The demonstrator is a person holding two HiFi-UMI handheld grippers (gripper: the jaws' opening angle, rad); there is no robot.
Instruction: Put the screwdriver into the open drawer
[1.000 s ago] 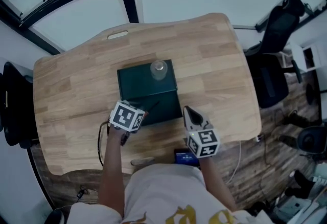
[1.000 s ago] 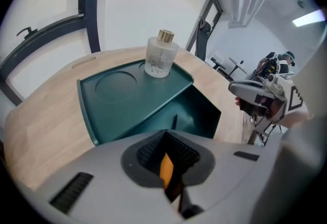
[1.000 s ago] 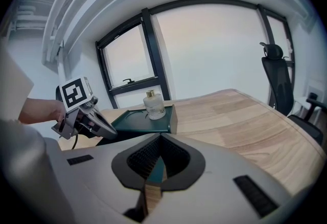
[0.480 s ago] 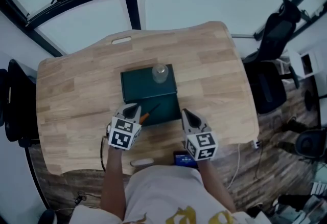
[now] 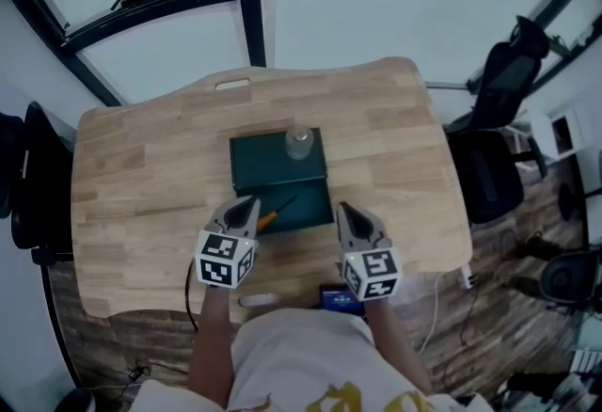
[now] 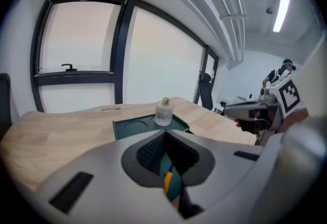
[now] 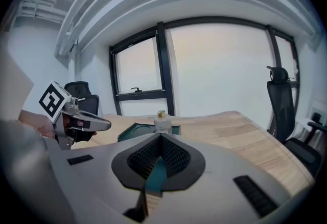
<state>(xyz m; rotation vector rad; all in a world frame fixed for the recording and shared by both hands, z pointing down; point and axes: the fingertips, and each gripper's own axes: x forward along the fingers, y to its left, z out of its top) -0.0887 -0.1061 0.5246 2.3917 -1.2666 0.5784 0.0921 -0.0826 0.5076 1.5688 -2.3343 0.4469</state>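
Note:
A screwdriver [image 5: 271,214] with an orange handle and dark shaft lies slantwise in the open drawer [image 5: 312,211] of a small dark green cabinet [image 5: 268,166] at the middle of the wooden table. My left gripper [image 5: 250,204] is shut, its tip at the drawer's near-left corner beside the handle. Through the left gripper [image 6: 163,135] view's jaw gap, a bit of the orange handle [image 6: 167,180] shows below. At the drawer's near-right corner, my right gripper [image 5: 341,209] is shut and holds nothing; in its own view the right gripper [image 7: 160,136] points at the cabinet [image 7: 134,131].
A small glass bottle [image 5: 299,144] stands on the cabinet top. A dark phone-like thing [image 5: 340,295] and a pale flat piece [image 5: 261,300] lie at the table's near edge [image 5: 141,307]. Black office chairs stand at the right [image 5: 499,90] and left [image 5: 28,184]. Windows are behind the table.
My left gripper has drawn back from over the drawer towards me, leaving the screwdriver lying in the drawer. The right gripper has barely moved.

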